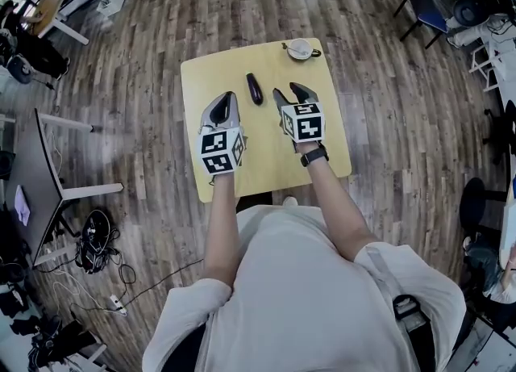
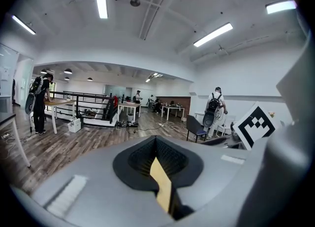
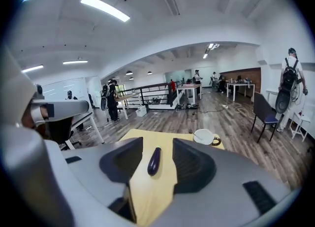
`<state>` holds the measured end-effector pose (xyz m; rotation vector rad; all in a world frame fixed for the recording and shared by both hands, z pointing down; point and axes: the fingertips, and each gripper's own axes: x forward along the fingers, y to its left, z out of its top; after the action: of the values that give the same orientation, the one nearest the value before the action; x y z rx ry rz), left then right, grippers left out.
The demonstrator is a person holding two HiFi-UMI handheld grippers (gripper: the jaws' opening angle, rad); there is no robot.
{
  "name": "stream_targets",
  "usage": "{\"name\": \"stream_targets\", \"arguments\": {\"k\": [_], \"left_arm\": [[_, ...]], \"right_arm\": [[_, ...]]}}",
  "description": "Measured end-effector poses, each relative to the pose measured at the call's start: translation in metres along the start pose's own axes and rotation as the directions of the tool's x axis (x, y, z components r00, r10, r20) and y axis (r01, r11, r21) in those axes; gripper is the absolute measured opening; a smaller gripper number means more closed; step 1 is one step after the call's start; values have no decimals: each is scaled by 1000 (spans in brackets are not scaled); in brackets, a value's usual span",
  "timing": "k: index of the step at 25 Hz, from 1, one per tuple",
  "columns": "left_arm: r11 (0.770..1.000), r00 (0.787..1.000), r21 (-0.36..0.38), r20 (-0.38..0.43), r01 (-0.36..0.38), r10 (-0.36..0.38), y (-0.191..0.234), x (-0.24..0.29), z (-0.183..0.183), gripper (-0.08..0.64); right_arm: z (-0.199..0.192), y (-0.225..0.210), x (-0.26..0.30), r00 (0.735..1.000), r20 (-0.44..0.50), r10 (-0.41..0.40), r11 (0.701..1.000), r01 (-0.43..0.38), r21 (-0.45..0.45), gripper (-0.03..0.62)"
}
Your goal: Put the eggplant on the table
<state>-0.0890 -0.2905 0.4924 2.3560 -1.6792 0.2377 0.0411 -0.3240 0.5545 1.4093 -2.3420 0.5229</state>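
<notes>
Centrally, dark purple elongated eggplant (image 1: pixel 255 89) laid on square yellow bench (image 1: pixel 266 160), right tool (image 1: pixel 288 93) spread, empty, left tool (image 1: pixel 228 98) pressed together.

Open office: desks (image 3: pixel 189 88), chairs (image 3: pixel 265 114), cables (image 1: pixel 95 251)

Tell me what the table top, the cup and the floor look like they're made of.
Table top: pale yellow, smooth and matte, likely laminate or painted board; no grain shows. Cup: white and smooth, probably ceramic, with a dark handle. Floor: brown planks with grain and seams, wood or wood-look laminate; can't tell which.
</notes>
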Motion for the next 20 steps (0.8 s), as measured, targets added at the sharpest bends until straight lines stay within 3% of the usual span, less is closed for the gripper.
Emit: {"name": "stream_targets", "arguments": {"k": [10,20], "left_arm": [[999,999,32,52,-17,15,-24,-42,12,9],[999,996,40,91,-8,4,-44,-68,23,9]], "right_arm": [[26,12,-58,994,107,3,999,2,-42,139],[54,12,-111,970,243,-32,998,42,-38,86]]}}
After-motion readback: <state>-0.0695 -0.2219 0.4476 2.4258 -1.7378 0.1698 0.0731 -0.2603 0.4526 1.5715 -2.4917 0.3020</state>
